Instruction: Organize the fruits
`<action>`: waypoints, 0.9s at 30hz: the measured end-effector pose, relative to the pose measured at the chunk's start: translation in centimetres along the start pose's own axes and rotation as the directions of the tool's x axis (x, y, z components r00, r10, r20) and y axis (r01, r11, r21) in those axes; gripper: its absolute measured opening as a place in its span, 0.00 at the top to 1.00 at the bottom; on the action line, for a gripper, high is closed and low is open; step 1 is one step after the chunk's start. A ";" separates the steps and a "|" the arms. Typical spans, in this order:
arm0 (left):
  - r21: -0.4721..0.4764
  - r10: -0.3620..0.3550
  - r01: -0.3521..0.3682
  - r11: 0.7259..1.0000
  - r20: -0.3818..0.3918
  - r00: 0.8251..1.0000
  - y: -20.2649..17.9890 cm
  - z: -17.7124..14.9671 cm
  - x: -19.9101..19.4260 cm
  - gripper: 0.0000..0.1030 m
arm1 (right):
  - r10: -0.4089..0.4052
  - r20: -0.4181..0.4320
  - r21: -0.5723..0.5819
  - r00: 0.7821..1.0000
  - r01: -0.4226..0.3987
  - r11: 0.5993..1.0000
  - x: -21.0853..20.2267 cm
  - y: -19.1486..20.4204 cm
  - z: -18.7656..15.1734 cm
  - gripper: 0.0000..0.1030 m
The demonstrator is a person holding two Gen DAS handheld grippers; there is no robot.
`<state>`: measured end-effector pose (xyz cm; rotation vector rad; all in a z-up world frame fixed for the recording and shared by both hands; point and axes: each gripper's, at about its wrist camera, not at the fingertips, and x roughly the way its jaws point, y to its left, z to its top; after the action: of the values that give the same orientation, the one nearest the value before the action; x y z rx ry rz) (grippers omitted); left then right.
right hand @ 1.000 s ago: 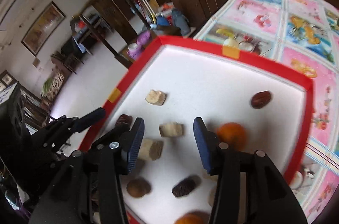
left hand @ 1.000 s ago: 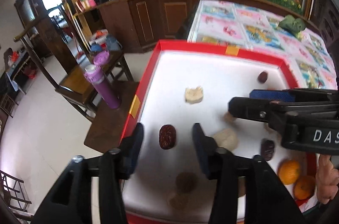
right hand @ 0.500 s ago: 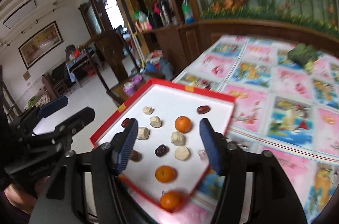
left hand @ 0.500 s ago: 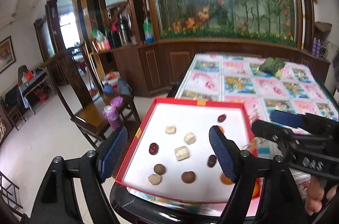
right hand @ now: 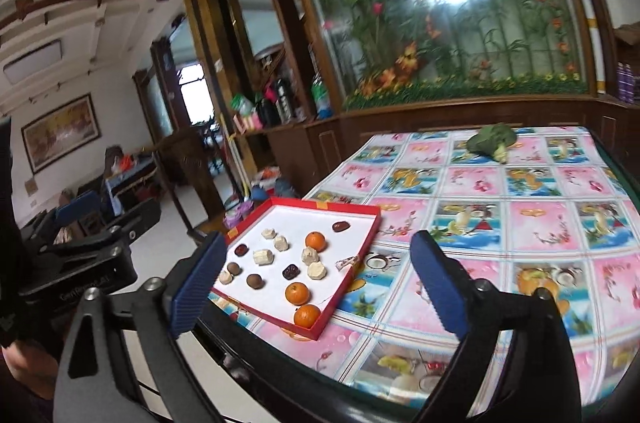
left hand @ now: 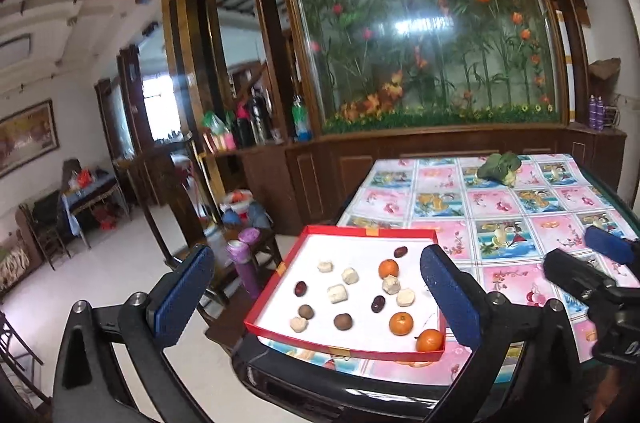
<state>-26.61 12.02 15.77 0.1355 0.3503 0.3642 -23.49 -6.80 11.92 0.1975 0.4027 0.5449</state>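
both pairs of fingers now gape wide and empty, pulled far back from the red tray [left hand: 264,293] they hovered low over a second ago, so sorting looks paused; its fruits sit scattered at the counter [right hand: 532,223] corner; only the right view shows the left gripper [right hand: 120,239] clearly

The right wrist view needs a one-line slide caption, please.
Open right gripper held back from a red tray of oranges, dates and pale pieces on a floral tablecloth.
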 end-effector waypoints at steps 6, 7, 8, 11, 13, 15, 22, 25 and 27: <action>-0.051 -0.026 0.028 0.998 0.031 0.999 1.0 -0.2 -2.2 0.00 | -0.072 0.097 -0.029 0.993 0.075 0.997 -4.0 1.7 -0.1 0.02; -0.049 -0.026 0.028 0.998 0.033 0.999 1.0 -0.3 -2.6 0.00 | -0.080 0.112 -0.028 0.990 0.084 0.996 -4.5 2.0 -0.2 0.01; -0.048 -0.028 0.030 0.998 0.028 0.999 1.0 -0.3 -2.6 0.00 | -0.087 0.126 -0.028 0.988 0.092 0.995 -4.8 2.2 -0.2 0.00; -0.056 -0.043 0.043 0.997 0.012 0.999 1.2 -0.3 -2.6 0.00 | -0.092 0.159 -0.040 0.983 0.100 0.994 -5.7 3.0 -0.3 0.00; -0.060 -0.027 0.028 0.998 0.020 0.999 1.5 -0.4 -2.7 0.00 | -0.095 0.171 -0.059 0.981 0.106 0.993 -5.6 3.6 -0.4 0.00; -0.066 -0.020 0.021 0.998 0.019 1.000 1.8 -0.4 -2.7 0.00 | -0.091 0.175 -0.064 0.980 0.103 0.993 -5.4 3.8 -0.6 0.00; -0.107 -0.030 0.032 0.994 0.017 0.999 2.9 -1.7 -3.5 0.00 | -0.074 0.135 -0.081 0.988 0.086 0.993 -4.3 4.7 -1.8 0.00; -0.107 -0.038 0.042 0.993 0.046 0.998 3.2 -2.2 -3.8 0.00 | -0.070 0.126 -0.104 0.990 0.083 0.991 -3.9 5.3 -2.1 0.00; -0.106 -0.041 0.045 0.993 0.034 0.999 3.3 -2.2 -3.7 0.00 | -0.064 0.119 -0.114 0.991 0.078 0.990 -3.8 5.7 -2.3 0.00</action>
<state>-31.70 13.84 15.45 0.0285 0.3011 0.3371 -30.05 -3.88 12.70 0.0998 0.2635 0.4833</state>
